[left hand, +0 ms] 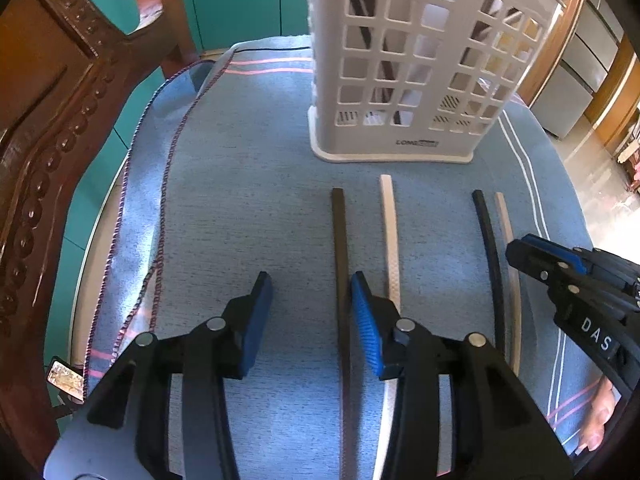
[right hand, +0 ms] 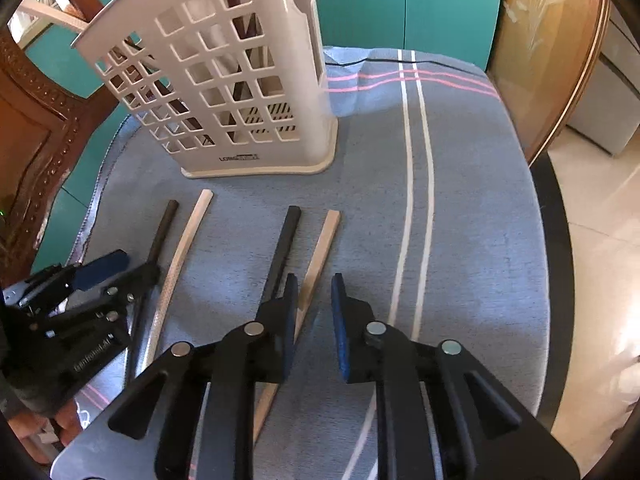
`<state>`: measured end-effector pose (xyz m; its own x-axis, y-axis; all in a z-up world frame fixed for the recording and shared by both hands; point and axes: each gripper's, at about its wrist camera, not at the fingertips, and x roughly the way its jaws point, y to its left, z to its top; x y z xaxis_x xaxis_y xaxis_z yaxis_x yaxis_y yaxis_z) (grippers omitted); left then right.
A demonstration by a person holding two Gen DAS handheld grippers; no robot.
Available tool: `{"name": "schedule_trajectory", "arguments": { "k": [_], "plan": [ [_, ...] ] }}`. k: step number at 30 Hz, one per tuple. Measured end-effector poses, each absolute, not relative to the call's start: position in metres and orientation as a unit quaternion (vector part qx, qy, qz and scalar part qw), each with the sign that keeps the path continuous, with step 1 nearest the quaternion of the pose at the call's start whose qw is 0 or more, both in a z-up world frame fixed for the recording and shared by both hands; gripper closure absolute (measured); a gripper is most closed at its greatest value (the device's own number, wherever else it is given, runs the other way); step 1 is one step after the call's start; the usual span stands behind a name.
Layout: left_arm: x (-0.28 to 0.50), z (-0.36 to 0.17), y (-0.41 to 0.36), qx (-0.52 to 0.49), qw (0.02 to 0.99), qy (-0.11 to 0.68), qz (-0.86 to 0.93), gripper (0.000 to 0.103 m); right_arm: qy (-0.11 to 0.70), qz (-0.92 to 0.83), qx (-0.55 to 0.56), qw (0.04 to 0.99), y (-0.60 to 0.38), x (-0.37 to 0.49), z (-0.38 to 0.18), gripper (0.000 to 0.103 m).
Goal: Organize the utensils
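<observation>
Four chopsticks lie side by side on the blue cloth in front of a white slotted utensil caddy. My left gripper is open and low over the cloth. A black chopstick lies between its pads, close to the right one, with a white chopstick just outside. My right gripper stands slightly open. A beige chopstick runs under its left pad, and a second black chopstick lies beside it. Dark sticks show inside the caddy.
The cloth covers a small round table with its rim close on the right. A carved wooden chair stands to the left, and a teal wall lies behind. Part of a hand shows at the lower right.
</observation>
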<state>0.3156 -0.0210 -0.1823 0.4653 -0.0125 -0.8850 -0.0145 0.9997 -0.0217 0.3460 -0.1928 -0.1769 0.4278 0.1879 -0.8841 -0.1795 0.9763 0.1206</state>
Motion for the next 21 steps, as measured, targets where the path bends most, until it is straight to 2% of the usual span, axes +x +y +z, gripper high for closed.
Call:
{"name": "schedule_trajectory", "arguments": {
  "k": [6, 19, 20, 21],
  "plan": [
    [0.327, -0.185, -0.017, -0.006, 0.859, 0.512, 0.006, 0.059, 0.516, 0.105, -0.018, 0.850, -0.182, 0.343, -0.182, 0.074],
    [0.339, -0.182, -0.032, 0.021, 0.855, 0.519, 0.022, 0.061, 0.512, 0.090, -0.050, 0.853, -0.153, 0.338, -0.185, 0.073],
    [0.340, -0.181, -0.032, 0.018, 0.854, 0.519, 0.018, 0.068, 0.510, 0.090, -0.048, 0.854, -0.153, 0.337, -0.185, 0.074],
    [0.340, -0.181, -0.033, 0.014, 0.854, 0.520, 0.009, 0.072, 0.508, 0.090, -0.045, 0.855, -0.154, 0.336, -0.185, 0.083]
  ]
}}
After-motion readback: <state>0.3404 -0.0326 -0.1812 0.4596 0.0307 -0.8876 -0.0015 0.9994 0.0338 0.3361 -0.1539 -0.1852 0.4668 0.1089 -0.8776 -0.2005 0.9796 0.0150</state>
